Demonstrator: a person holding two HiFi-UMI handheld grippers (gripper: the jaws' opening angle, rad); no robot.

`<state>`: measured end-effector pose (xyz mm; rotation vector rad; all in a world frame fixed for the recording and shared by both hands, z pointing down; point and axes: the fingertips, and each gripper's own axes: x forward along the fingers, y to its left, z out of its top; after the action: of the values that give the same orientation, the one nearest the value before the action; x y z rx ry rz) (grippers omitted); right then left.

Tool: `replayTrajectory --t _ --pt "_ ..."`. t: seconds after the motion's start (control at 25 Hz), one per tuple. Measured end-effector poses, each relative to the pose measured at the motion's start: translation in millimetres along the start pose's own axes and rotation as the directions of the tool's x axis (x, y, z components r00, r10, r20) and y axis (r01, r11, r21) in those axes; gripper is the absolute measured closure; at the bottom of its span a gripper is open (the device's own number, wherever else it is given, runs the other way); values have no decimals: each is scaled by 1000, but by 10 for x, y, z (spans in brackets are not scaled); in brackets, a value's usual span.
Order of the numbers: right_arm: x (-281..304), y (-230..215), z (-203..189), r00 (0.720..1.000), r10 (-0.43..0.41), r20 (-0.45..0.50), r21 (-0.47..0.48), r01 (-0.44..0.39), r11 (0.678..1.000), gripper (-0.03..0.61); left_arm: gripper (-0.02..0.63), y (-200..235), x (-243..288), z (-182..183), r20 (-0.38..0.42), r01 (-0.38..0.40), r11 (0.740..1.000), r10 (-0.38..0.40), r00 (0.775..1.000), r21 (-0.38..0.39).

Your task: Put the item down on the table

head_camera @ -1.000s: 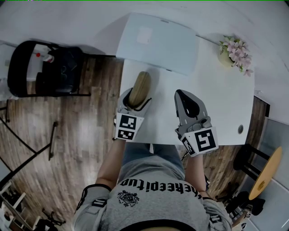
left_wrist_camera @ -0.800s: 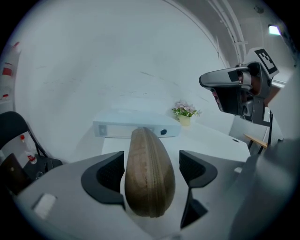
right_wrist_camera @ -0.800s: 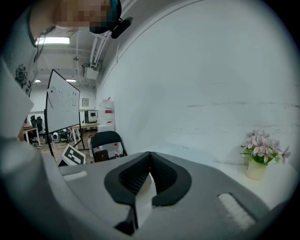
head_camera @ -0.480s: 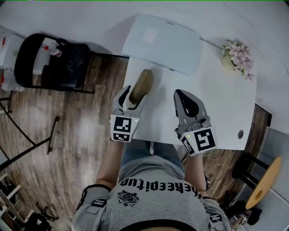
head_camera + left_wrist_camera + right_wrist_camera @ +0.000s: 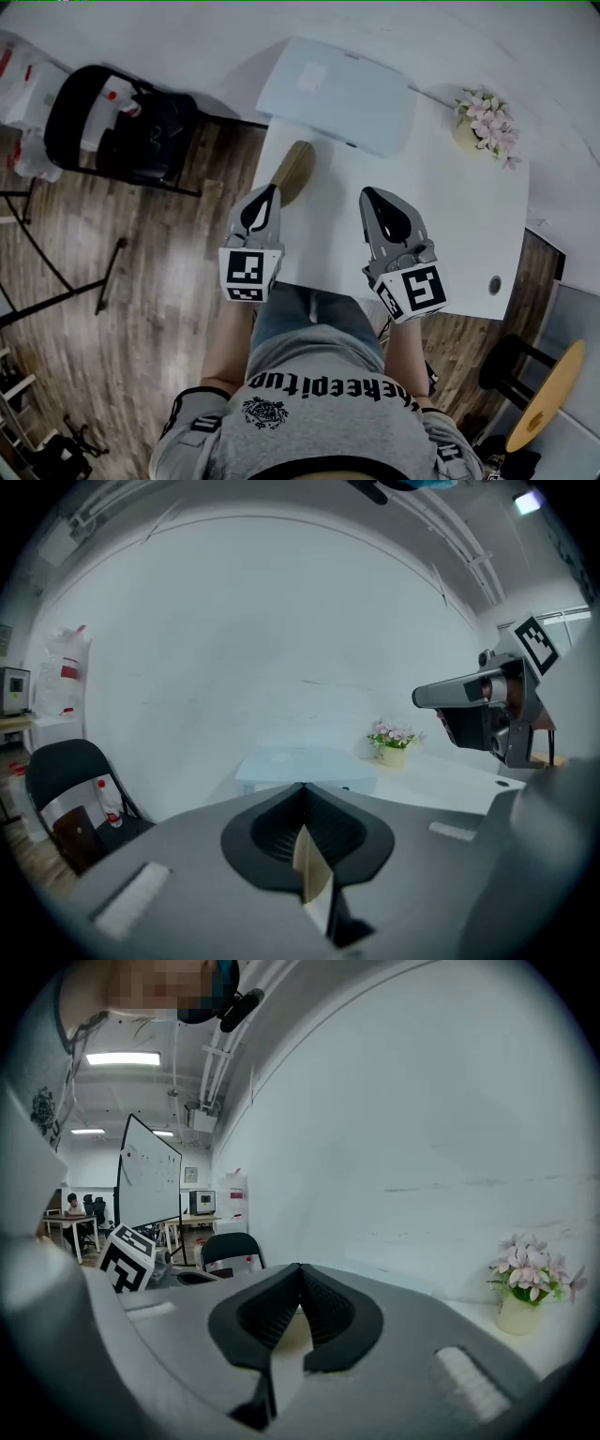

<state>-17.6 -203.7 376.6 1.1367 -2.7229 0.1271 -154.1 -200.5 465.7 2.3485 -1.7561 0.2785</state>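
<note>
Overhead, one tan oblong item (image 5: 292,172) lies on the white table (image 5: 450,216) near its left edge, just ahead of the left gripper (image 5: 266,195). That gripper is clenched on nothing, its jaws pressed together. The second gripper, the right gripper (image 5: 373,199), is likewise closed and empty. One closed laptop (image 5: 337,89) and one pot of pink flowers (image 5: 486,117) sit farther back. One black chair (image 5: 122,131) stands on the wood-plank floor (image 5: 141,309).

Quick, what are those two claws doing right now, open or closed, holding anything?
Left claw: closed, holding nothing.
Right claw: closed, holding nothing.
</note>
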Motion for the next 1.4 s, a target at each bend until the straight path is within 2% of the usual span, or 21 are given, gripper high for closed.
replayTrajectory --t 0.6,1.4 --pt "-309 45 131 996 65 64 -21 -64 998 578 600 -209 -552 471 94 -103 994 100 991 25" --pt "-666 151 277 976 180 120 -72 -173 982 578 600 -591 -1195 901 206 -240 970 232 951 18"
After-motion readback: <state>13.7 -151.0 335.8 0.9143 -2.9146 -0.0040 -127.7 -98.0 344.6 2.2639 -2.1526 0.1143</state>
